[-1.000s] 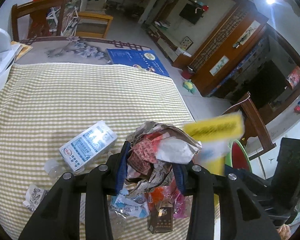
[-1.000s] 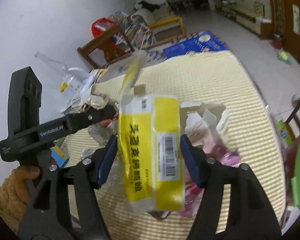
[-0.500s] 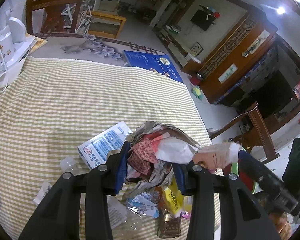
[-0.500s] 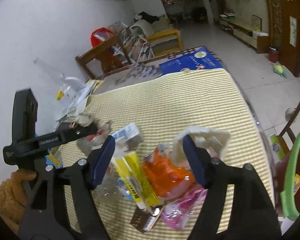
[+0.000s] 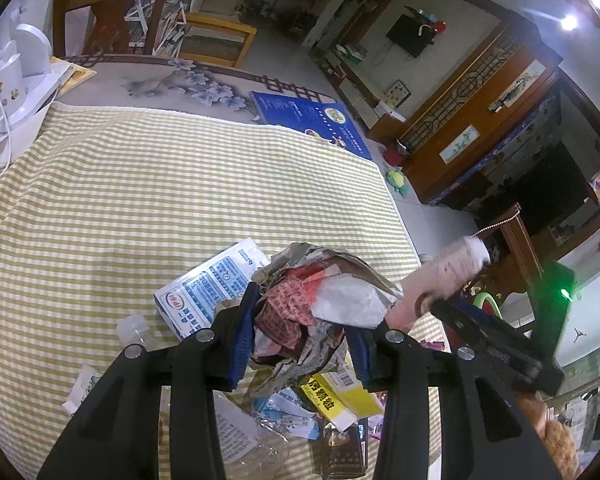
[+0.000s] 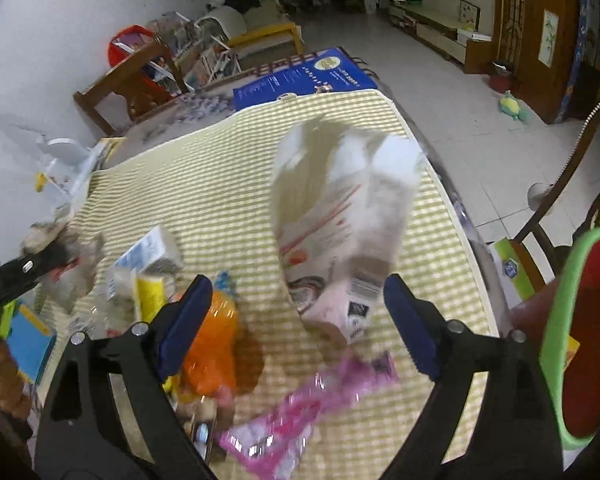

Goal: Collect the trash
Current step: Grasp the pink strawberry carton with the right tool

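My left gripper (image 5: 300, 328) is shut on a crumpled wad of paper and wrappers (image 5: 324, 292), held above a trash pile on the checked tablecloth (image 5: 140, 200). In the pile lie a blue-and-white carton (image 5: 208, 288), a yellow box (image 5: 332, 396), a dark packet (image 5: 344, 452) and a clear bottle (image 5: 136, 328). My right gripper (image 6: 296, 312) has its jaws opening. A blurred white-and-pink carton (image 6: 340, 216) stands between them, with gaps to both pads. An orange wrapper (image 6: 212, 344) and a pink wrapper (image 6: 308, 408) lie under it.
A red bin with a green rim (image 6: 556, 320) sits off the table's right edge. A blue book (image 5: 312, 120) lies at the far end, a white appliance (image 5: 16, 72) at the far left. Wooden chairs (image 5: 100, 12) stand around the table.
The right gripper let go of the yellow box, which now lies in the pile. It widened, dropped lower and now straddles the white-and-pink carton. The left gripper keeps its wad, barely moved.
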`<state>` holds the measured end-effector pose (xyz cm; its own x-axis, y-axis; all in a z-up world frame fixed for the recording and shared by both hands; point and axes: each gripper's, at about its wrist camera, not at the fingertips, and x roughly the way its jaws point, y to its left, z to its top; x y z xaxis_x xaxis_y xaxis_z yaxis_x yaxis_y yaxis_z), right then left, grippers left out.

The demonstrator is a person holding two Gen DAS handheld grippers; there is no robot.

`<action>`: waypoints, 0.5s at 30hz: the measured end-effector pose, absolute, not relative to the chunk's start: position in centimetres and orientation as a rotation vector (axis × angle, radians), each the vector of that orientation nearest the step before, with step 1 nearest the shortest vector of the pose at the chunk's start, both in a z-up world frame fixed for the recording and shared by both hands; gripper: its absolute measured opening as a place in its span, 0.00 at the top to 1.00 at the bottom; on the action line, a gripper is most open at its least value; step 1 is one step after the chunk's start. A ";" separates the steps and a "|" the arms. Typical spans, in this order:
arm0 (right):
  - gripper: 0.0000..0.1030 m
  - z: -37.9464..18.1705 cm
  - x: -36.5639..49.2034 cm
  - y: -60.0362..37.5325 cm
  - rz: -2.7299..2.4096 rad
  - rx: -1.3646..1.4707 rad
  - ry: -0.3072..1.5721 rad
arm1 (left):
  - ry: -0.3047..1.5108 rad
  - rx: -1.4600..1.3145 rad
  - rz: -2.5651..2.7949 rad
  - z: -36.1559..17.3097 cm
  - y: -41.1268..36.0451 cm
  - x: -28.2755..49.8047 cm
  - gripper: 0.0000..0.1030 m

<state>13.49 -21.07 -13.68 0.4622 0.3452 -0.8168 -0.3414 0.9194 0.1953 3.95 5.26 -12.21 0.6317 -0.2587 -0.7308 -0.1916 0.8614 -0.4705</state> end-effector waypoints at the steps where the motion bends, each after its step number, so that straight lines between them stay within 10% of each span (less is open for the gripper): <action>1: 0.17 -14.0 14.1 -20.7 0.417 -0.001 1.013 | 0.901 -0.552 -0.036 -12.3 5.4 4.0 0.63; 4: 0.40 -16.1 16.6 -19.6 0.395 -0.019 1.094 | 0.906 -0.561 -0.023 -12.6 5.8 4.1 0.63; 8: 0.99 -16.2 18.0 -19.0 0.422 -0.014 1.106 | 0.908 -0.570 -0.011 -12.8 6.3 4.4 0.63; 13: 0.98 -16.2 19.1 -19.7 0.395 0.057 1.127 | 0.910 -0.582 -0.005 -13.1 6.7 4.8 0.63; 15: 0.53 -16.1 19.3 -20.6 0.365 0.121 1.107 | 0.911 -0.582 -0.007 -13.2 6.7 4.9 0.63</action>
